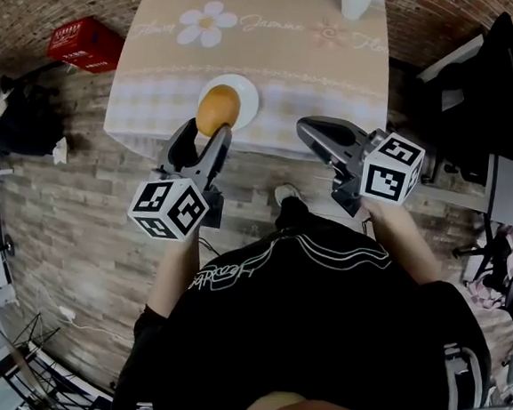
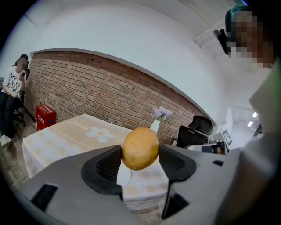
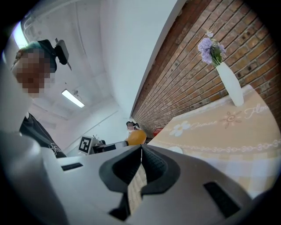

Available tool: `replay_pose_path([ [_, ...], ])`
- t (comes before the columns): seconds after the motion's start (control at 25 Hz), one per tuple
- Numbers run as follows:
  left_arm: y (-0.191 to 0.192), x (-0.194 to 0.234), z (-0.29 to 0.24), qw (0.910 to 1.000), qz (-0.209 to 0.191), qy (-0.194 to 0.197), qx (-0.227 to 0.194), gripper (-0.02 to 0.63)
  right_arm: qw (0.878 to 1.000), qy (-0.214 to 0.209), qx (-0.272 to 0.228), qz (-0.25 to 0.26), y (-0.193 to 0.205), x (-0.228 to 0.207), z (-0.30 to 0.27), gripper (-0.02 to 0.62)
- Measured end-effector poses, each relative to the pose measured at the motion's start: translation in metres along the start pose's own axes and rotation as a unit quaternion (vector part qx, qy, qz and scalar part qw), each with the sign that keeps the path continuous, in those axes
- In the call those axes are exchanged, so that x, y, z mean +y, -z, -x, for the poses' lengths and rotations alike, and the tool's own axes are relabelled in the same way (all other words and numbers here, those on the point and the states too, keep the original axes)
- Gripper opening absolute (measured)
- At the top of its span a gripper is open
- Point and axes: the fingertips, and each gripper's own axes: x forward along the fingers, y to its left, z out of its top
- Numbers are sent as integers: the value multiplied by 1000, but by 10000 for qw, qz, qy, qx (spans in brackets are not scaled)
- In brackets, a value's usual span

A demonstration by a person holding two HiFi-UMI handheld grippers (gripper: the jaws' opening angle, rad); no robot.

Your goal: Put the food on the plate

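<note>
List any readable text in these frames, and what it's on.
"Jasmine", cursive, best guess: tablecloth.
"Flo", cut off at the edge: same tablecloth, right end.
Red crate: white print, too small to read.
Black shirt: white script, illegible.
Marker cubes: square patterns only, no words.

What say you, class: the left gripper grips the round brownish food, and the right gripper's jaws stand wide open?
No. The right gripper view shows the right gripper shut, empty. The left gripper does grip the round brownish food.
</note>
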Motion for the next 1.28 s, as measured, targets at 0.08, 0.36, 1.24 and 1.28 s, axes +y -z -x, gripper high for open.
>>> replay_pose_path([
  [0.08,6,11,-10,10000,8,-68,54,267,10000,31,22,-21,1,-8,-3,-3],
  [0.36,34,44,-45,9985,-196,-345,386,267,9997,150,172,-134,8,-35,-13,-3],
  [1.24,101,92,-98,9931,-188,-544,1018,268,9974,373,490,-381,34,-68,-29,-3],
  [1.28,101,93,-99,9931,-197,-546,1015,268,9973,381,483,-395,34,-69,-29,-3],
])
